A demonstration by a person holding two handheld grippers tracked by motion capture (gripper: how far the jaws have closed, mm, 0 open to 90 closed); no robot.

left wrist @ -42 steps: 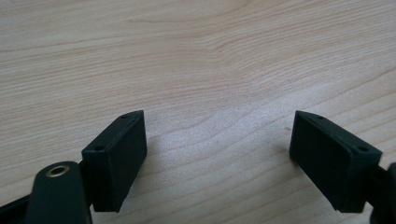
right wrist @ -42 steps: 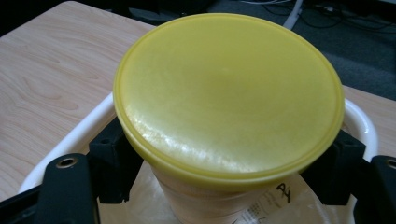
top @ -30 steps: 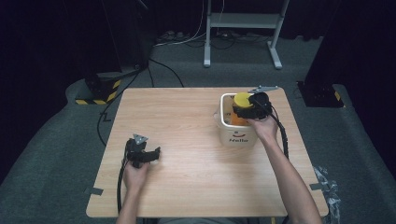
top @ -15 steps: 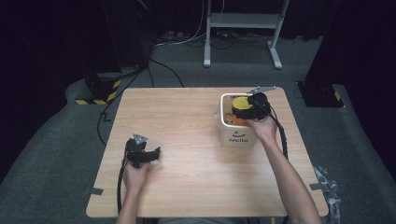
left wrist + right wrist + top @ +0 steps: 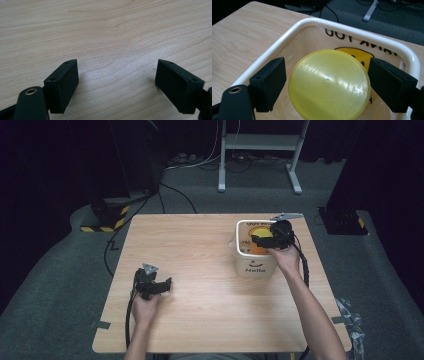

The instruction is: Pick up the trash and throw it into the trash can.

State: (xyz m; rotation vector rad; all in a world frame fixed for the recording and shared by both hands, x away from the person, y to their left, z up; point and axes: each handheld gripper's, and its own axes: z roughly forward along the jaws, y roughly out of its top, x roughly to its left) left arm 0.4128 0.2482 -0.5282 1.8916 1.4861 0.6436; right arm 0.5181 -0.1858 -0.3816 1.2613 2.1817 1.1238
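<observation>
The right claw (image 5: 327,82) has just been opening over the yellow disc (image 5: 329,85) inside the white bin (image 5: 352,31), seemingly clear of it. The left claw (image 5: 116,85) gapes wide on the table (image 5: 105,30).

Looking down past the left gripper (image 5: 116,82) now, its two black fingers (image 5: 62,85) are spread wide apart, one at each lower corner. Between them there's just pale wooden table (image 5: 107,32), grain running across, with soft shadows under each finger. A small brass-ringed hole sits low on the left finger's arm.
</observation>
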